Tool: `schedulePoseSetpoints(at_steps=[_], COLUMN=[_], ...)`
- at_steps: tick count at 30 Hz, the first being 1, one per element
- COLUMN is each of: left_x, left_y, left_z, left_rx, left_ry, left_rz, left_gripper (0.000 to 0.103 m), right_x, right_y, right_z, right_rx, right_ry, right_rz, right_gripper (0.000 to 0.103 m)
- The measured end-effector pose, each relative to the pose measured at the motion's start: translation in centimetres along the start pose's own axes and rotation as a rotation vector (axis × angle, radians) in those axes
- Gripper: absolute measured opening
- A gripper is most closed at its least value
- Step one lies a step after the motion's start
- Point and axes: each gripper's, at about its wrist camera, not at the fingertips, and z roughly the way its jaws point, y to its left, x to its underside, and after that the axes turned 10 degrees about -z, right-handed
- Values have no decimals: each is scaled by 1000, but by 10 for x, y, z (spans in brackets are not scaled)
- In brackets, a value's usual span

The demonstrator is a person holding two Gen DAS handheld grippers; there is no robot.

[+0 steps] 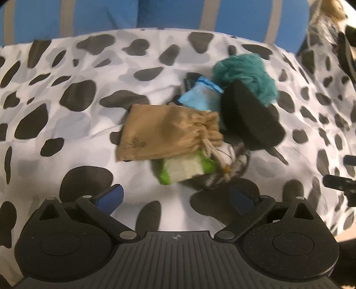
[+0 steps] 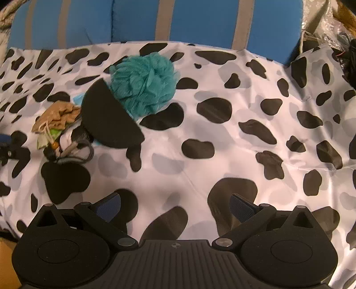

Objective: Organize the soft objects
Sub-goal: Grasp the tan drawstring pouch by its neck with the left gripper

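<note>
While both grippers hang above the cow-print sheet (image 2: 222, 137), a small heap of soft things lies gathered on it. The left gripper (image 1: 176, 196) has its blue-padded fingers spread wide with nothing between them, just short of the near edge of the heap. There a tan drawstring pouch (image 1: 164, 131) lies flat, its gathered neck and cord toward the right, overlapping a green and white cloth piece (image 1: 184, 167). Behind the pouch a light blue packet (image 1: 200, 95) rests against a black half-round pad (image 1: 247, 120), which leans on a teal mesh bath pouf (image 1: 244, 77) at the back. A grey and white item (image 1: 233, 162) with a cord sits at the pile's near right; the blur makes it hard to identify, possibly a small pouch. The right gripper (image 2: 175, 207) is likewise parted and empty, over bare sheet well to the right of the heap. A blue cushion with grey stripes (image 2: 200, 20) stands behind the sheet.
</note>
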Motion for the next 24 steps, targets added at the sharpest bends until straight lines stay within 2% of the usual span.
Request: schedulePoseSetpoints(at_steps=[4,9,13,17,20,22,24], left_x=[-7,-8,-15,-23,-28,-32,-34], left_y=[2,-15,-16,-25,-32,-37,-39], left_z=[-1,4,6,14,23,35,46], left_rx=[30,-48,3,5,19,0,-28], left_ry=[-50,-89,-123,-151,-144,-115,-81], left_rz=[-25,88,78,83,84,94,96], left_gripper=[103,103,103,103,101,80,70], right_x=[-6,-8,-8,-9,-9,-9,-8], right_y=[0,4,6,9,9,8,5], right_z=[-5,-6,-6,-7,-7,-5,-4], right_rx=[3,1,-6,-14,-9,-4,-5], right_ry=[-55,-75,-72,-76,-82,-75,-70], right_rz=[13,-21,-20,-29,-38,-40,-29], right_gripper=[103,103,103,103,103,103,103])
